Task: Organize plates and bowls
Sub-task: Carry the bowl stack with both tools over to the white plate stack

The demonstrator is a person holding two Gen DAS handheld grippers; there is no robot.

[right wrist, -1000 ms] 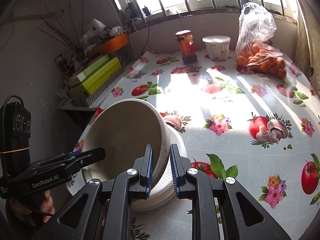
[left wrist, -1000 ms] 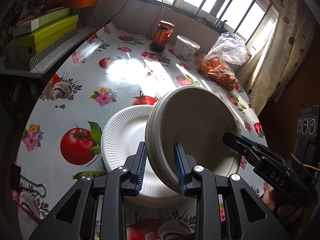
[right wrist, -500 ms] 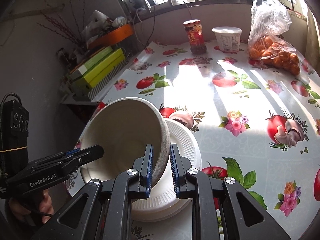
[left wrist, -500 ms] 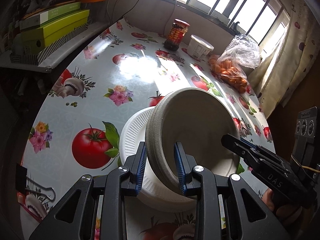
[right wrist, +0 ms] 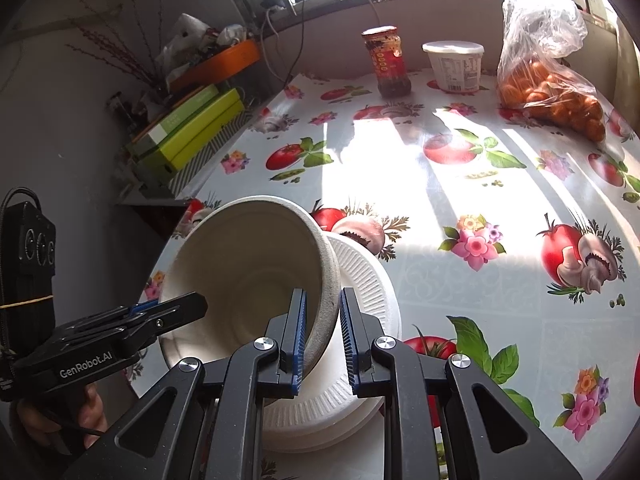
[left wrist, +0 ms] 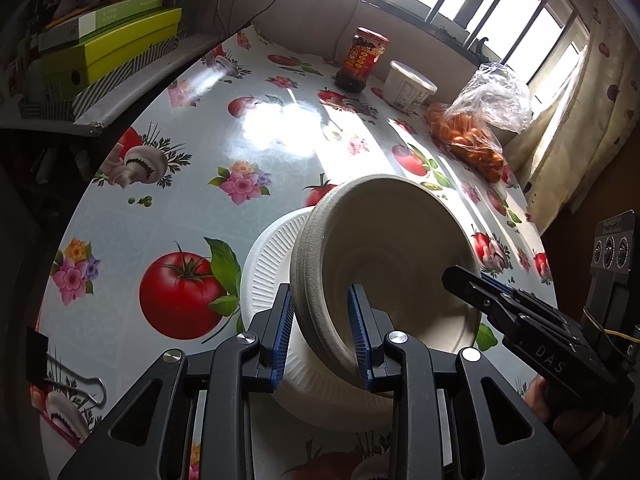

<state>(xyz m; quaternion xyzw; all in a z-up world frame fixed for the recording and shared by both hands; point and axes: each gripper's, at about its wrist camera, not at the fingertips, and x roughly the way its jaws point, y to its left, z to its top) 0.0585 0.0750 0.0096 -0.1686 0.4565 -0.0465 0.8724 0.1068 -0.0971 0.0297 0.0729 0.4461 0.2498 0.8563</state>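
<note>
Above the white ribbed paper plates (left wrist: 264,268) stacked on the tomato-print tablecloth (left wrist: 192,184), 1 beige pulp bowl (left wrist: 384,240) hangs tilted, its mouth toward both cameras. Left gripper (left wrist: 320,332) pinches the bowl's thick rim on one side; right gripper (right wrist: 322,334) pinches the rim on the opposite side. Behind: sauce jar (right wrist: 386,62), white tub (right wrist: 454,66), bagged oranges (right wrist: 552,96).
</note>
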